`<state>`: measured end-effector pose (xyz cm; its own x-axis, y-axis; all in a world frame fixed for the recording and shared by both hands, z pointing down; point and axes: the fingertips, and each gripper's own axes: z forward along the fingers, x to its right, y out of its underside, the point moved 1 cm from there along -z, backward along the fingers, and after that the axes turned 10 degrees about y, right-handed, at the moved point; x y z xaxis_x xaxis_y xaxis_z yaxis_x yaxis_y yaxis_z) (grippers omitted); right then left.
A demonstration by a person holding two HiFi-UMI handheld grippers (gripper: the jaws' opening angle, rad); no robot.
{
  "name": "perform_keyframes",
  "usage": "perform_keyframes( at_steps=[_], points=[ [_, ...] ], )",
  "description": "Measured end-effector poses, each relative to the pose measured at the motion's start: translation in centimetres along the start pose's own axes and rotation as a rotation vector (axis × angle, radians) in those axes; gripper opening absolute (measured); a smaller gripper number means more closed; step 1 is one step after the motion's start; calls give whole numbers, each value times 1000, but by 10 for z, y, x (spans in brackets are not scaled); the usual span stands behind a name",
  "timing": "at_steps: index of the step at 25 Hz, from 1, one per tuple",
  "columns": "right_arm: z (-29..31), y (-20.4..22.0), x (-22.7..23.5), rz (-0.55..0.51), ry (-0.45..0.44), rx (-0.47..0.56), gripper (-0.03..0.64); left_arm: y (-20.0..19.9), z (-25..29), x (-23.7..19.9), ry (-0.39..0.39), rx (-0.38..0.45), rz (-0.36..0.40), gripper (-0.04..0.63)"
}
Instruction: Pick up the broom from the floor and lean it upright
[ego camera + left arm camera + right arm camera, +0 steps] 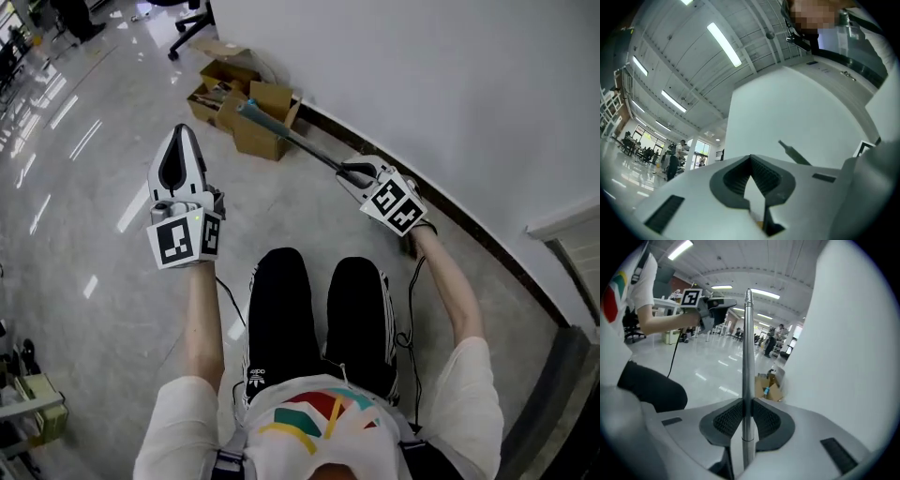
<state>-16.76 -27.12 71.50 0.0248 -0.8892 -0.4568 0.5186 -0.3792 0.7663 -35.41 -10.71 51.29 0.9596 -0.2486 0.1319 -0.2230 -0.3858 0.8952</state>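
two knees in black trousers nearest, bare forearms reaching out on either side, each hand carrying a gripper.

left gripper: held up over the grey floor, clear of everything. its view shows the pad tips meeting at the far end with a small gap behind them. nothing sits between them, so it is closed and empty.

right gripper: out to the right, close to the wall. jaws are clamped on the broom handle, ribbed pads pressing the metal pole from both sides.

broom: the handle is off the floor and runs on past the right jaws, away from the person. in the head view its far end lies over the cardboard boxes. in the left gripper view that end shows dark against the white wall. broom head cannot be made out in any view.

boxes: open, brown, on the floor against the wall base.

wall: white, dark skirting along its foot.

far off: an office chair base, and people standing across the hall.
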Motion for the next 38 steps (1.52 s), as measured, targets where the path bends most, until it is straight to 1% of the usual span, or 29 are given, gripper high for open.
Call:
perform_keyframes(
  at_steps=[2, 5, 7, 9, 11, 15, 18, 21, 25, 27, 29, 32, 35, 38],
  points=[
    [-23, -12, 28, 83, 88, 35, 80, -9, 17, 16, 41, 9, -15, 44],
    [-58, -26, 63, 180, 202, 85, 80, -23, 36, 39, 106, 42, -29, 44],
    [-79, -33, 81, 230, 281, 103, 80, -28, 45, 53, 131, 55, -49, 43],
    [-100, -35, 103, 298, 380, 122, 80, -26, 57, 68, 155, 64, -77, 44],
    [-125, -32, 125, 390, 497, 149, 80, -22, 69, 88, 194, 67, -101, 43],
    [-175, -20, 161, 581, 745, 205, 80, -12, 86, 129, 292, 43, -130, 44],
    [-201, -10, 176, 663, 886, 215, 80, -5, 94, 156, 355, 31, -140, 44],
    [-213, -1, 187, 708, 994, 176, 80, -1, 102, 178, 407, 24, -164, 44],
    [-225, 18, 197, 761, 1124, 85, 80, 5, 111, 212, 490, 20, -201, 43],
    [-224, 32, 201, 778, 1174, 39, 80, 17, 112, 226, 521, -4, -230, 44],
    [-217, 48, 204, 806, 1203, 7, 80, 30, 114, 242, 557, -31, -240, 43],
    [-209, 75, 219, 873, 1238, -16, 80, 45, 123, 267, 603, -60, -228, 43],
    [-200, 110, 226, 936, 1267, -51, 80, 59, 119, 285, 622, -88, -230, 44],
    [-194, 133, 236, 977, 1292, -48, 80, 70, 119, 290, 638, -111, -208, 44]
  ],
)
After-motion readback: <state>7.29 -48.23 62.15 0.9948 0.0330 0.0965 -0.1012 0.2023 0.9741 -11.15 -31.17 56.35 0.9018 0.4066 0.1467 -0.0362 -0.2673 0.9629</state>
